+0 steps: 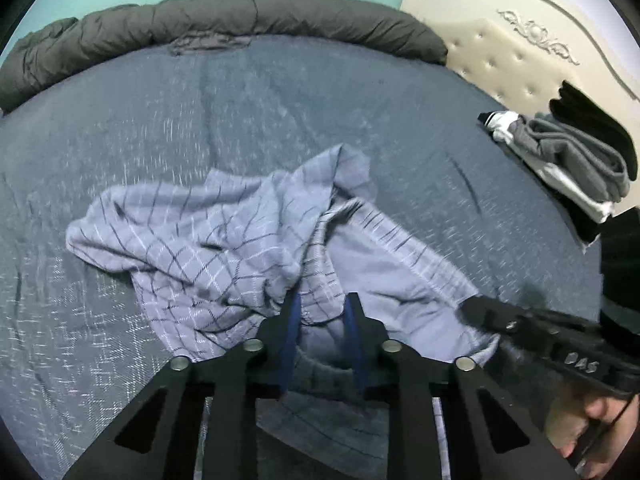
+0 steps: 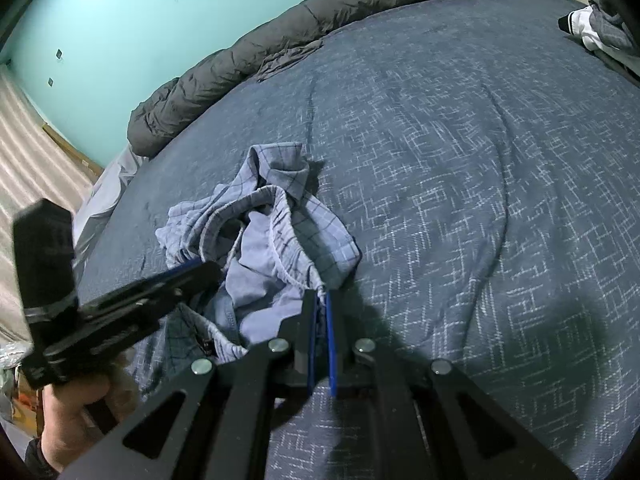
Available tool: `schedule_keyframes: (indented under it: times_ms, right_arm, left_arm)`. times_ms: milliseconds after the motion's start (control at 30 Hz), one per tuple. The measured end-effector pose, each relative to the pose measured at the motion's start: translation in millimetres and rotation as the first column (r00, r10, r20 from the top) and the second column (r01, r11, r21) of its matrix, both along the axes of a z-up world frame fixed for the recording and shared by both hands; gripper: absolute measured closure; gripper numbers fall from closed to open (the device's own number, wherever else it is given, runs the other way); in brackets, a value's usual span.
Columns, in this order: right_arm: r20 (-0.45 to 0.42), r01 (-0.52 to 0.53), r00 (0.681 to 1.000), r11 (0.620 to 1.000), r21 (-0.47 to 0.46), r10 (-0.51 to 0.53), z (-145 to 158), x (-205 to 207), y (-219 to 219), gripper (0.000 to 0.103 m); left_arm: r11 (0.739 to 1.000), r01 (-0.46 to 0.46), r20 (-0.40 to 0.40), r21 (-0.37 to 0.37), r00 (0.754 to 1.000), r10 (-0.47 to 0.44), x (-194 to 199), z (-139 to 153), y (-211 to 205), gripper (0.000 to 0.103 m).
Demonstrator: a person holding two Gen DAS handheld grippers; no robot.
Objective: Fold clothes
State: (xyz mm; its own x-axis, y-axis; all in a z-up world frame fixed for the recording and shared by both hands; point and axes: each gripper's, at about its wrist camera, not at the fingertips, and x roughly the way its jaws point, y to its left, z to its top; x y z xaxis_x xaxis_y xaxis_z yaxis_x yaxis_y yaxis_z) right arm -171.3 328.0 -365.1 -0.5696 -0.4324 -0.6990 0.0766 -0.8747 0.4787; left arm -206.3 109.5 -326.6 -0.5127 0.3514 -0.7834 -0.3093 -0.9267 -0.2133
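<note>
Light blue checked shorts (image 1: pixel 208 248) with an elastic waistband lie crumpled on the blue patterned bedspread (image 1: pixel 280 120). My left gripper (image 1: pixel 321 300) is open at the garment's near edge, and cloth lies between its blue fingers (image 1: pixel 291 320). In the right wrist view my right gripper (image 2: pixel 322 298) is shut on the waistband edge of the shorts (image 2: pixel 288 224). Each gripper shows in the other's view: the right gripper (image 1: pixel 476 306) touches the cloth's right side, and the left gripper (image 2: pixel 196 270) reaches onto its left side.
A pile of folded grey, white and black clothes (image 1: pixel 580 168) (image 2: pixel 600 28) sits at the bed's right edge by a cream headboard (image 1: pixel 520 48). A rolled grey duvet (image 1: pixel 224 20) (image 2: pixel 280 52) lines the far edge. A person's hands (image 1: pixel 580 420) (image 2: pixel 76 412) hold the grippers.
</note>
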Motion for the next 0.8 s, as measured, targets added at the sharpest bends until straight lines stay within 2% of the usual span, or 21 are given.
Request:
schedule_keyframes:
  times_ms: [133, 467, 800]
  right_arm:
    - [-0.004, -0.001, 1.0, 1.0, -0.006, 0.001, 1.0, 0.2, 0.9, 0.099]
    - [-0.047, -0.004, 0.999, 1.0, -0.031, 0.003, 13.4, -1.0, -1.1, 0.099]
    - [-0.174, -0.066, 0.983, 0.998, -0.014, 0.062, 57.1, 11.3, -25.6, 0.099]
  left_arm:
    - [1.0, 0.004, 0.008, 0.012, 1.0, -0.004, -2.7, -3.9, -2.3, 0.097]
    - [0.993, -0.104, -0.152, 0.047, 0.982, 0.11, 16.8, 61.5, -65.0, 0.098]
    - [0.988, -0.149, -0.195, 0.051, 0.968, 0.156, 61.3, 99.5, -97.6, 0.098]
